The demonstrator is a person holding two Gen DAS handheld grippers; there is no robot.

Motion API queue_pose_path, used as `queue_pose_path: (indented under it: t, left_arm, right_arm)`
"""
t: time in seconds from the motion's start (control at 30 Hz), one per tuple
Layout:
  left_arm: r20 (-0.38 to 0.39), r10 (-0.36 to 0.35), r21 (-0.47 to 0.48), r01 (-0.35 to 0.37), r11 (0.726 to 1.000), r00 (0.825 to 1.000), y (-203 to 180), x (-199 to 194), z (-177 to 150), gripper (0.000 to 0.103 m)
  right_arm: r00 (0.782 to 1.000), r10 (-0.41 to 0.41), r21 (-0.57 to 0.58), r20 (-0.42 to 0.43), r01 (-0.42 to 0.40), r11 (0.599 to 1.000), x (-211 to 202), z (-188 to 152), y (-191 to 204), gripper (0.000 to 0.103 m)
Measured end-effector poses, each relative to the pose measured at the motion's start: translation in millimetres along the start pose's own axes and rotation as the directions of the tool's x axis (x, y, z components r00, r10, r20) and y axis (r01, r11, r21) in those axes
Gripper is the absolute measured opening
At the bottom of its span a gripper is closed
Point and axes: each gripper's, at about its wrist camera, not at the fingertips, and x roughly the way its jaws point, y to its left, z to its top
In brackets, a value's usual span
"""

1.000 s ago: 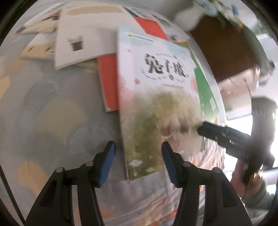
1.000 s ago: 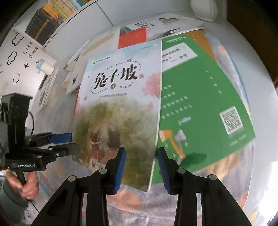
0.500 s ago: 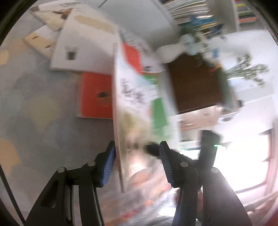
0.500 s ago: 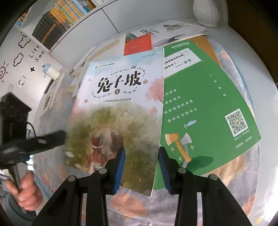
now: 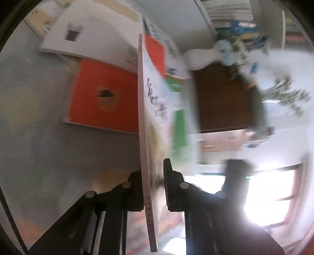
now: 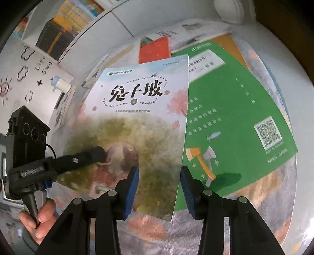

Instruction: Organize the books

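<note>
A pale blue picture book [image 6: 137, 117] with black Chinese title and a green meadow is lifted off the table. My left gripper [image 5: 152, 188] is shut on its left edge; in the left wrist view the book [image 5: 145, 121] stands edge-on between the jaws. The left gripper also shows in the right wrist view [image 6: 98, 155], clamping the cover. My right gripper [image 6: 159, 188] is open, its blue pads on either side of the book's lower right corner without pinching it. A green book [image 6: 235, 121] lies flat under it. An orange book [image 5: 106, 96] lies on the cloth.
A patterned cloth [image 5: 39, 137] covers the table. White books [image 5: 88, 29] lie at the back, with a white vase [image 6: 229, 9] and a bookshelf [image 6: 64, 27] behind. A dark wooden cabinet [image 5: 221, 98] stands to the right.
My left gripper has closed on the picture book's left edge and tipped it up off the stack. My right gripper has stayed open at the lower right corner.
</note>
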Motion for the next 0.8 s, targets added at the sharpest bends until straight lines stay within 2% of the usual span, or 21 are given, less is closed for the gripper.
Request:
queue_pose_path:
  t: [0.07, 0.2, 0.27, 0.33, 0.43, 0.47, 0.5, 0.53, 0.57, 0.6, 0.67, 0.73, 0.77, 0.8]
  left_arm:
    - [0.000, -0.043, -0.009, 0.043, 0.999, 0.999, -6.1, -2.8, 3.9, 0.011]
    - [-0.017, -0.108, -0.054, 0.107, 0.993, 0.994, -5.9, 0.8, 7.5, 0.011]
    - [-0.027, -0.145, -0.085, 0.143, 0.986, 0.989, -1.4, -1.3, 5.4, 0.011]
    - [-0.034, -0.178, -0.115, 0.173, 0.978, 0.983, 3.4, 0.4, 4.0, 0.011]
    - [-0.046, -0.183, -0.134, 0.175, 0.975, 0.982, 7.4, 1.7, 0.4, 0.011]
    - [-0.051, -0.147, -0.116, 0.141, 0.983, 0.988, 7.2, 0.8, -1.0, 0.011]
    - [-0.054, -0.101, -0.089, 0.096, 0.991, 0.993, 5.4, -0.2, -1.8, 0.011]
    - [-0.064, -0.022, -0.035, 0.020, 0.999, 0.998, 0.6, 0.4, -2.8, 0.011]
    - [-0.070, 0.041, 0.012, -0.041, 0.999, 0.997, -1.6, -1.4, -5.4, 0.011]
    - [-0.070, 0.130, 0.085, -0.124, 0.989, 0.989, -8.8, 0.0, -8.2, 0.011]
    - [-0.069, 0.227, 0.186, -0.211, 0.960, 0.971, -22.8, 5.9, -11.8, 0.013]
    - [-0.067, 0.289, 0.258, -0.263, 0.930, 0.955, -32.3, 9.5, -17.5, 0.013]
    - [-0.061, 0.321, 0.292, -0.291, 0.911, 0.945, -38.1, 11.0, -18.9, 0.015]
    - [-0.054, 0.341, 0.312, -0.309, 0.898, 0.938, -40.8, 10.8, -20.5, 0.016]
  right_arm:
    - [0.991, 0.130, 0.115, -0.017, -0.127, 0.985, -3.5, -1.4, -19.2, 0.060]
    - [0.955, 0.296, 0.258, 0.000, -0.286, 0.923, -2.6, -7.6, -45.8, 0.061]
    - [0.926, 0.376, 0.323, 0.024, -0.363, 0.874, 1.8, -10.8, -55.6, 0.063]
    - [0.885, 0.463, 0.384, 0.053, -0.446, 0.808, 9.4, -12.5, -61.3, 0.064]
    - [0.846, 0.526, 0.422, 0.086, -0.509, 0.750, 17.9, -11.3, -58.0, 0.064]
    - [0.848, 0.521, 0.414, 0.093, -0.509, 0.755, 17.4, -11.6, -55.9, 0.058]
    - [0.860, 0.499, 0.378, 0.104, -0.498, 0.780, 13.8, -10.1, -50.0, 0.051]
    - [0.877, 0.470, 0.357, 0.099, -0.472, 0.806, 13.0, -8.0, -45.5, 0.044]
    - [0.906, 0.412, 0.305, 0.097, -0.421, 0.854, 7.3, -6.2, -38.2, 0.034]
    - [0.922, 0.374, 0.267, 0.098, -0.387, 0.883, 2.7, -4.8, -32.9, 0.031]
    - [0.964, 0.250, 0.137, 0.089, -0.261, 0.956, -6.4, -1.8, -10.6, 0.027]
    - [0.987, 0.139, 0.011, 0.082, -0.141, 0.990, -8.3, 1.7, 9.2, 0.026]
    - [0.994, 0.064, -0.081, 0.087, -0.057, 0.995, -9.4, 0.2, 26.0, 0.026]
    - [0.995, 0.023, -0.138, 0.095, -0.010, 0.990, -10.2, -1.7, 35.1, 0.026]
